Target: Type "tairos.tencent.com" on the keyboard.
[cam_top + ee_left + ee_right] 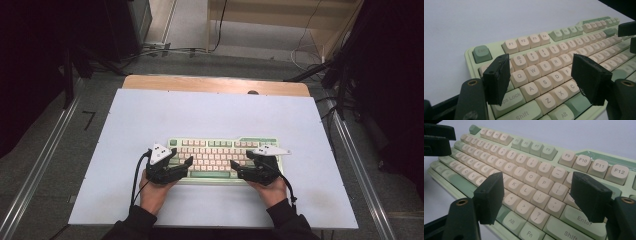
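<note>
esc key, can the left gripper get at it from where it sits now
Probably yes. The left gripper hangs open over the Q, A and Z keys at the keyboard's left end, and the green Esc key sits just beyond at the corner, with nothing between them. The right gripper stays at the far end.

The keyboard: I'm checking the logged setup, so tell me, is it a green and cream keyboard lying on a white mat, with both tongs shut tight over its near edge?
Not quite. Both tongs stand open, not shut. The left gripper view shows the left tongs parted above the keyboard, the right gripper view the right tongs. The rest holds: green and cream, on the white mat.
</note>
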`<state>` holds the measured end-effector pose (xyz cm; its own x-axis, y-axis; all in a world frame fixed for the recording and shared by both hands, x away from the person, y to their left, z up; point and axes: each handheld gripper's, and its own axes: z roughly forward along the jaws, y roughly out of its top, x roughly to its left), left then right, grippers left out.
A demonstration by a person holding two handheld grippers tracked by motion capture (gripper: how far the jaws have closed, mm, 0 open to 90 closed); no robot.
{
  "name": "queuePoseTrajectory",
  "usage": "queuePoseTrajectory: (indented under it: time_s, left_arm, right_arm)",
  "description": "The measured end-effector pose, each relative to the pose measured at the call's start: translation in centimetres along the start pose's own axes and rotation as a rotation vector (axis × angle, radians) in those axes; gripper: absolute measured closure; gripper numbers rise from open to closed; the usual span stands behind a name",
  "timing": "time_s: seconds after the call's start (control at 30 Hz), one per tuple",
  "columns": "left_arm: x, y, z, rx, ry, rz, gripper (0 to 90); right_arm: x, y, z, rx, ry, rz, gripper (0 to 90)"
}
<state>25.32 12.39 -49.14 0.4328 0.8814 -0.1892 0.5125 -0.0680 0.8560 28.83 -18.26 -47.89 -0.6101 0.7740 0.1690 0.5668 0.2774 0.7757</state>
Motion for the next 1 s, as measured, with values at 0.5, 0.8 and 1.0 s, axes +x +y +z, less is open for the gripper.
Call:
queuePoseTrajectory:
  time_s: [0.5,0.8,1.0]
  left_arm:
    - [-0.4,0.2,0.3,-0.002,-0.034,-0.001,46.0]
    - [-0.8,0.9,1.1,0.009,-0.076,-0.011,63.3]
    - [-1.5,1.6,1.8,0.034,-0.085,0.018,77.6]
  right_arm:
    - [0.1,0.0,0.1,0.006,-0.003,-0.003,25.7]
    - [0.2,0.0,0.1,0.015,-0.004,-0.006,25.7]
    - [0.2,0.0,0.1,0.011,-0.005,-0.005,25.8]
